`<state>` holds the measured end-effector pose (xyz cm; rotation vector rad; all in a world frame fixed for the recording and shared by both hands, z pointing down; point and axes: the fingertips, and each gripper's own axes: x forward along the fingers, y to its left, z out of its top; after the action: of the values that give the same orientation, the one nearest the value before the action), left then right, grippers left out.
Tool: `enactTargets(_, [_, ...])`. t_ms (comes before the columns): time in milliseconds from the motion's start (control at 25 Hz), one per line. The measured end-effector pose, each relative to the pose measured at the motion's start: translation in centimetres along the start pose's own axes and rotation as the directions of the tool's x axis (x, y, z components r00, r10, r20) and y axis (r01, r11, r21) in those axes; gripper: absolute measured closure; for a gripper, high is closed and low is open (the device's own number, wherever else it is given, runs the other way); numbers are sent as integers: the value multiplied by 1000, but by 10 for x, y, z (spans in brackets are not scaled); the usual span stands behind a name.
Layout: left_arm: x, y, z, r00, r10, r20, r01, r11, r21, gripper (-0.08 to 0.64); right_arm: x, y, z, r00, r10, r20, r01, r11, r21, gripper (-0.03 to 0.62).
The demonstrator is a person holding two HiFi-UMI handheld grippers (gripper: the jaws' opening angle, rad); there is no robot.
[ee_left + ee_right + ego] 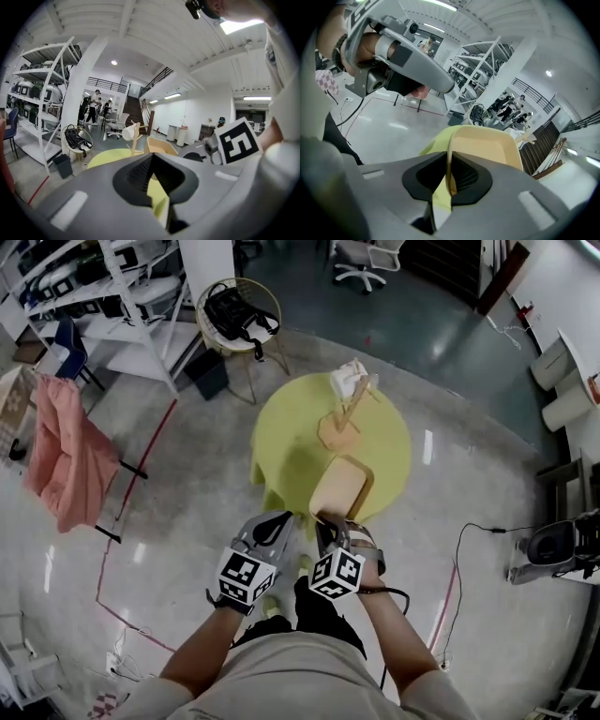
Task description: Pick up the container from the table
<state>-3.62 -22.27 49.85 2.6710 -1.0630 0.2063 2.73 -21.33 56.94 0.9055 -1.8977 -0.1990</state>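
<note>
The container (pixel 339 486) is a beige, open-topped tub, tilted above the near edge of the round yellow table (pixel 291 427). My right gripper (pixel 328 521) is shut on its near wall. In the right gripper view the thin beige rim (pixel 487 147) runs between the jaws of the right gripper (pixel 447 164). My left gripper (pixel 272 526) hovers just left of the container, apart from it, its jaws together and holding nothing. In the left gripper view, the container (pixel 159 145) shows beyond the left gripper (pixel 152 161), with yellow tabletop behind.
A wooden mug tree (pixel 347 413) with a white cup (pixel 347 379) stands further back on the table. A round chair with a black bag (pixel 234 310) and white shelving (pixel 112 296) stand at the far left. A pink cloth (pixel 61 460) hangs at the left.
</note>
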Motion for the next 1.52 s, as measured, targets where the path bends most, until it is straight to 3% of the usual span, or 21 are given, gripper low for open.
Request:
enactTargets(400, [-32,-13,33,998,-14,66,12,999,35,554,-50,-1,30,996,-79,45,79,997,14,555])
enactTargets(760, [-57,-28,49,995,-11,101,5,998,55,554,-86,9,46,992,-103,75,103,995,11,555])
enactTargets(1520, [-83,-23,60,989,1,148,-12,997,72,554,-98,22,63,987,-130,90,132,991,-9,557])
